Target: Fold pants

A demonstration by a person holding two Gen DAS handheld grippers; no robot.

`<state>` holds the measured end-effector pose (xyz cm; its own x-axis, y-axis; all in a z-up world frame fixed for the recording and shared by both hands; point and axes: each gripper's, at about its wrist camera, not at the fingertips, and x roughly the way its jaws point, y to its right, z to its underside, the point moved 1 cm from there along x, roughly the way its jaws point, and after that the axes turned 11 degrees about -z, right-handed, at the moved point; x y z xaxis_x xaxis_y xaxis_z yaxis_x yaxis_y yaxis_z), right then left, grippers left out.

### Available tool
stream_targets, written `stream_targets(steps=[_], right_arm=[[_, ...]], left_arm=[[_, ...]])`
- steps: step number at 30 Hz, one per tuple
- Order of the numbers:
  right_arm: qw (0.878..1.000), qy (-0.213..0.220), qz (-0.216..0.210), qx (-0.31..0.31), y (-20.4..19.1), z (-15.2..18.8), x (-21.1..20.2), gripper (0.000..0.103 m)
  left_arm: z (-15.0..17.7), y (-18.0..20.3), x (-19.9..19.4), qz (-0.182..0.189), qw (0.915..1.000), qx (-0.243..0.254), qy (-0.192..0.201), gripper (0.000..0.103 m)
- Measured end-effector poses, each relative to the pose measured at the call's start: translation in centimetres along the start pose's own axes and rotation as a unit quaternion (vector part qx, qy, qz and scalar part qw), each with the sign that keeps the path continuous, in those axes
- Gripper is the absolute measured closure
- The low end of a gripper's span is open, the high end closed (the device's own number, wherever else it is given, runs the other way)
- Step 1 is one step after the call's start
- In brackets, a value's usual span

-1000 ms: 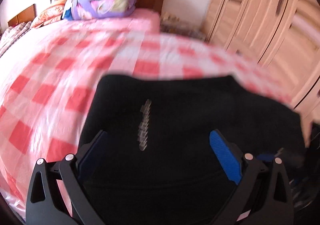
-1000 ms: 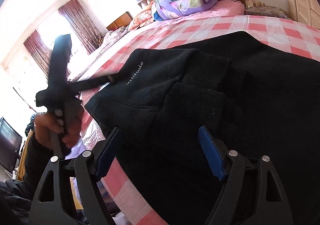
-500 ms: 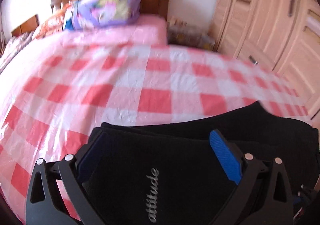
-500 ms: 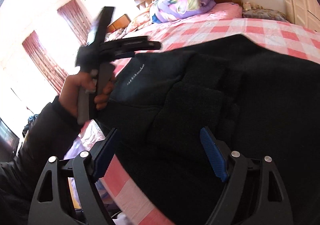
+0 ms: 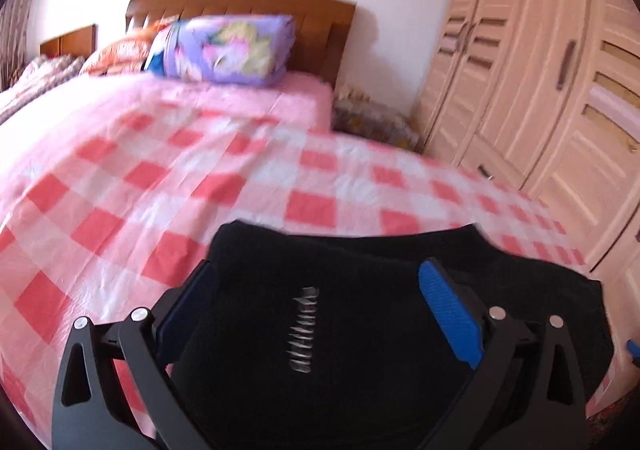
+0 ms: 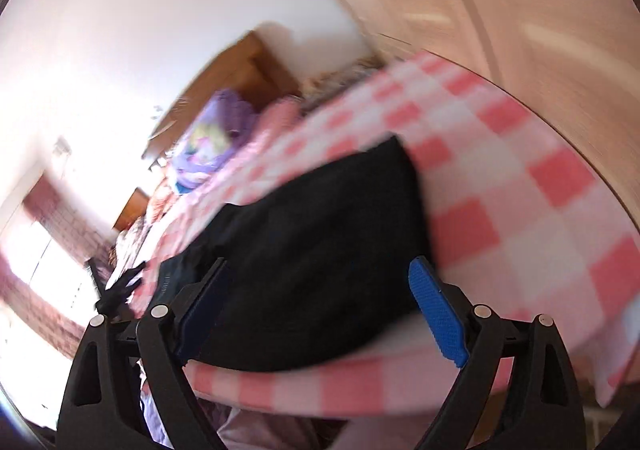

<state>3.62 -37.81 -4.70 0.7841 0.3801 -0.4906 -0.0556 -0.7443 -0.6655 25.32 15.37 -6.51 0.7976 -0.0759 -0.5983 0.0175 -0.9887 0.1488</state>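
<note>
The right gripper has its jaws spread wide and opening further, with nothing pinched between the blue pads; it hangs at the bed's near edge, tipped hard over to one side. The left gripper is spread wide too, poised over the cloth with no fabric caught in it. The black pants lie on the pink checked bedspread, already doubled into a thick pad with the pale lettering facing up, close to the bed's near edge (in the right wrist view one side looks almost at the drop).

From where I stand, the worry is that edge. With neither claw holding anything, a brush from a passing finger could nudge the bundle toward the floor, or drag the top layer askew and spoil the fold. The bedspread looks glossy, perhaps plastic, so the cloth may slide easily on it. And the right claw's view is badly smeared, so any grab made at that pace might snag only the upper layer, or the bedspread itself.
</note>
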Motion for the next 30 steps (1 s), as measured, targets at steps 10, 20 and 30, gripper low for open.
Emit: stream_targets(steps=[10,20,30], right_arm=[[0.996,-0.075,-0.023,0.048,2.2,0.3,4.4,0.015],[0.995,-0.045,-0.054,0.072,3.3,-0.8,5.1,0.021],[0.995,-0.034,-0.071,0.053,3.8,0.4,4.9,0.065]], left_arm=[[4.4,18.8,-4.2,0.157,0.9741,0.157,-0.043,0.002],[11.8,28.7,0.2,0.200,0.9441,0.225,-0.134,0.002],[9.6,30.7,-0.1,0.243,0.9347,0.203,-0.161,0.002]])
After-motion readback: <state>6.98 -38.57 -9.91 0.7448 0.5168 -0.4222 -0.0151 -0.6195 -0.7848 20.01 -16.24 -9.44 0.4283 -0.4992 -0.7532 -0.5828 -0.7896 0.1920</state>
